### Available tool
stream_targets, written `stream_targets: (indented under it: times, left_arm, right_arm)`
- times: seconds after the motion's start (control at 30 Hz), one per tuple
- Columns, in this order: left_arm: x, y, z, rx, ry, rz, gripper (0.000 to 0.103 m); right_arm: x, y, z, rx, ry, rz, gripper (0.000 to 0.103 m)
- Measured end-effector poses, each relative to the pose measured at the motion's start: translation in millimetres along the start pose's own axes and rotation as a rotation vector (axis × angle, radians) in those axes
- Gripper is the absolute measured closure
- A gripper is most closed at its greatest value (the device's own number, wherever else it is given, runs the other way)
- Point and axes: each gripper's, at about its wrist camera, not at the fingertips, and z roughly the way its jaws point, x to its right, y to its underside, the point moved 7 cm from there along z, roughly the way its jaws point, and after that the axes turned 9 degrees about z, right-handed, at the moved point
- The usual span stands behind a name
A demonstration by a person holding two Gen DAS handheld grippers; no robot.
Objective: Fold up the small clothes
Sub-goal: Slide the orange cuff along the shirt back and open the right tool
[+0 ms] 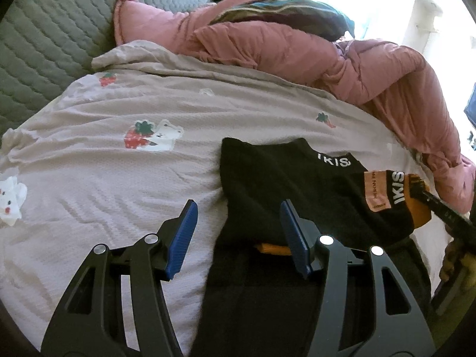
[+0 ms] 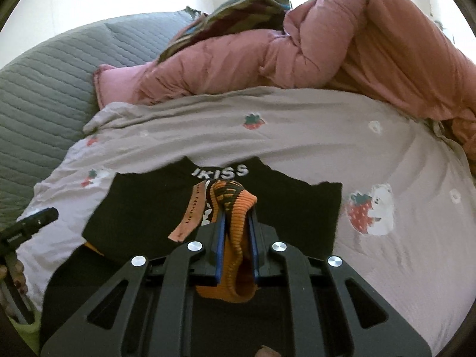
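Observation:
A small black garment (image 1: 282, 184) printed "IKISS" lies flat on the strawberry-print sheet (image 1: 119, 178). Its orange ribbed band (image 2: 238, 229) is lifted and pinched between the blue pads of my right gripper (image 2: 237, 212), which is shut on it. A peach label (image 2: 190, 217) hangs beside the band. From the left wrist view the right gripper (image 1: 446, 208) comes in at the far right, holding the orange band (image 1: 419, 211). My left gripper (image 1: 238, 208) hovers open over the garment's near left edge, nothing between its pads. Its tip (image 2: 32, 220) shows at the left of the right wrist view.
A bulky pink duvet (image 1: 297, 50) is heaped along the far side of the bed, with a striped cloth (image 1: 282, 12) on top. A grey quilted cover (image 1: 44, 44) lies to the left. The sheet (image 2: 386, 154) spreads out to the right of the garment.

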Motion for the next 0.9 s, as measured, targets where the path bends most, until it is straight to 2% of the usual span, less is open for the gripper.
stream_targets:
  times: [0.37,0.53,0.63,0.7,0.77,0.9]
  left_arm:
    - [51,-19,46,-0.067,0.026,0.152,0.053]
    - [52,-4,81,-0.162,0.016,0.181,0.053]
    - [49,11,94,-0.204,0.010,0.189,0.053]
    - [49,16,95,-0.200,0.007,0.203,0.053]
    - [49,18,93,-0.190,0.002,0.218,0.053]
    - [49,19,92,-0.186,0.003,0.221,0.053]
  right_arm:
    - [6,8,6,-0.015,0.041,-0.015,0.088]
    - [9,9,8,-0.015,0.077,-0.025,0.083]
    - [18,10,10,-0.013,0.141,-0.021,0.082]
    - [23,12,10,-0.015,0.155,-0.007,0.080]
    - [24,13,9,-0.011,0.164,-0.007,0.073]
    - [9,19,11,-0.022,0.136,-0.059,0.068]
